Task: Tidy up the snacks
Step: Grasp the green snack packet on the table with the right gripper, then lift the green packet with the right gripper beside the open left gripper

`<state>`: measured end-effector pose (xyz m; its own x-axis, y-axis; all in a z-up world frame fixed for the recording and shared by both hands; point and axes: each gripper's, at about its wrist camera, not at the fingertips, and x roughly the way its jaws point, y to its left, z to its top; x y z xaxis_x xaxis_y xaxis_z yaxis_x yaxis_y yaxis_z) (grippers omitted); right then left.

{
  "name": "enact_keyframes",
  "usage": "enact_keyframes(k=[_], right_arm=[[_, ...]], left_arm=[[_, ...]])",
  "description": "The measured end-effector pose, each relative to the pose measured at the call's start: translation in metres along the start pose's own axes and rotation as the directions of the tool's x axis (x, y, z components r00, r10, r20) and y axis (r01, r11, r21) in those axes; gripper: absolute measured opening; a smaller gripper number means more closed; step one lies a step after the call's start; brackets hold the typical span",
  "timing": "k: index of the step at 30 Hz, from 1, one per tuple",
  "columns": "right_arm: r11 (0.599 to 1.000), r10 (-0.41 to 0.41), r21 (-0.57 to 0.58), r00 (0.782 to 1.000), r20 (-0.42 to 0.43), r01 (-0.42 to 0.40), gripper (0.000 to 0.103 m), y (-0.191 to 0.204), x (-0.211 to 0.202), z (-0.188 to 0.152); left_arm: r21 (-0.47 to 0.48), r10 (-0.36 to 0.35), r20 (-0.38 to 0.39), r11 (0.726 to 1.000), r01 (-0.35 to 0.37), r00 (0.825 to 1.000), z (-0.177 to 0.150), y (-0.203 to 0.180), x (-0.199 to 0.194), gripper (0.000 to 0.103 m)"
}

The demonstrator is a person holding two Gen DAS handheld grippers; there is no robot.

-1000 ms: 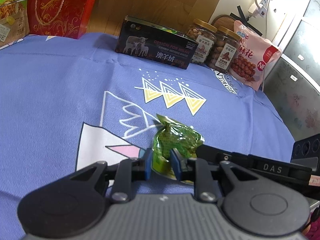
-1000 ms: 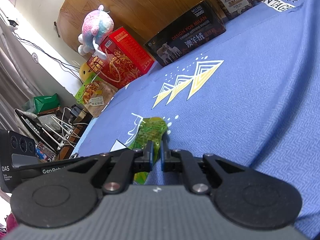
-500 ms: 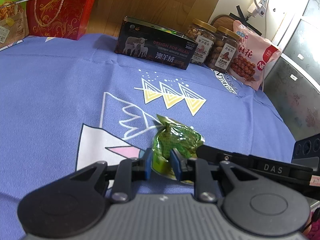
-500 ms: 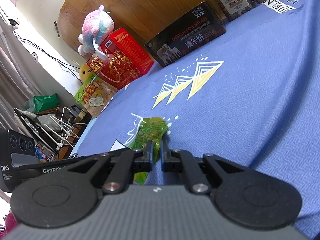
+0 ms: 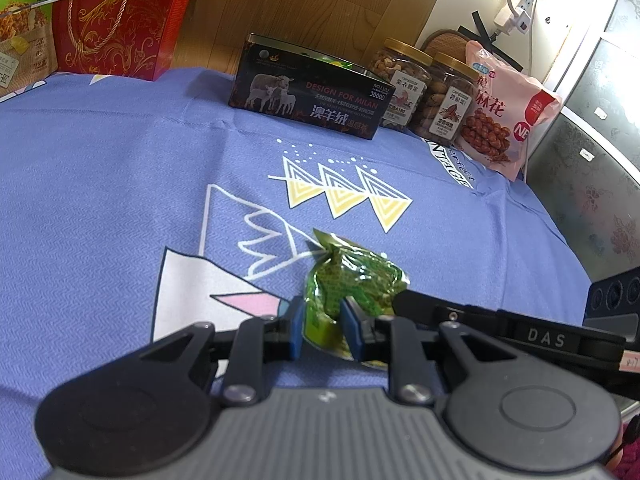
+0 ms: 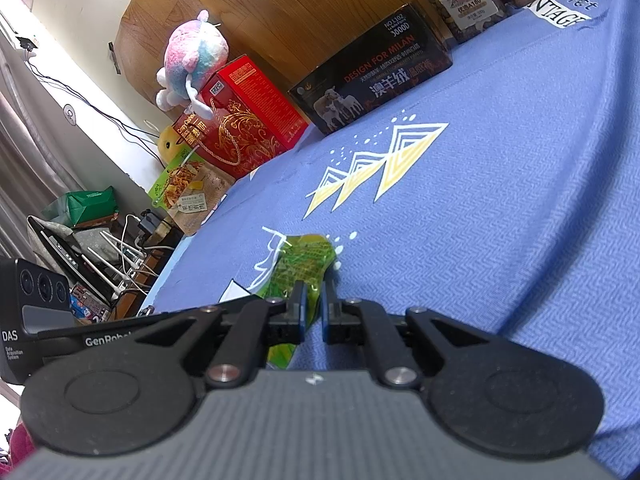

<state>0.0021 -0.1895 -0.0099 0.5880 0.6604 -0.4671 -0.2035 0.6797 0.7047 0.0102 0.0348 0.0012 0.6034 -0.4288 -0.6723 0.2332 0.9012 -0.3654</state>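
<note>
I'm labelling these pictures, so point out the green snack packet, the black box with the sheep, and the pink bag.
green packet (image 5: 352, 276), left wrist view, crinkled middle.
black box (image 5: 312, 100), left wrist view, printed front face.
pink bag (image 5: 508, 108), left wrist view, front panel.

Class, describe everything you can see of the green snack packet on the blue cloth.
The green snack packet is a small pouch of shiny, crinkled, see-through green film with fine print and a yellowish lower edge. It lies on the blue printed cloth, one twisted corner pointing towards the black box. The left gripper is shut on its near end; the right gripper pinches another edge. Its contents cannot be made out.
</note>
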Motion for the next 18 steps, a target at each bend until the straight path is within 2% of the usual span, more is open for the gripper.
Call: enact_keyframes(k=[13, 18], right_arm=[[0.999, -0.009, -0.038, 1.0, 0.008, 0.009, 0.01, 0.0033, -0.0014, 0.003], [0.999, 0.024, -0.034, 1.0, 0.017, -0.023, 0.012, 0.0029, -0.0034, 0.0036]], left_arm=[[0.01, -0.001, -0.001, 1.0, 0.001, 1.0, 0.0007, -0.0015, -0.0003, 0.021], [-0.001, -0.016, -0.003, 1.0, 0.016, 1.0, 0.0012, 0.0023, -0.0002, 0.021]])
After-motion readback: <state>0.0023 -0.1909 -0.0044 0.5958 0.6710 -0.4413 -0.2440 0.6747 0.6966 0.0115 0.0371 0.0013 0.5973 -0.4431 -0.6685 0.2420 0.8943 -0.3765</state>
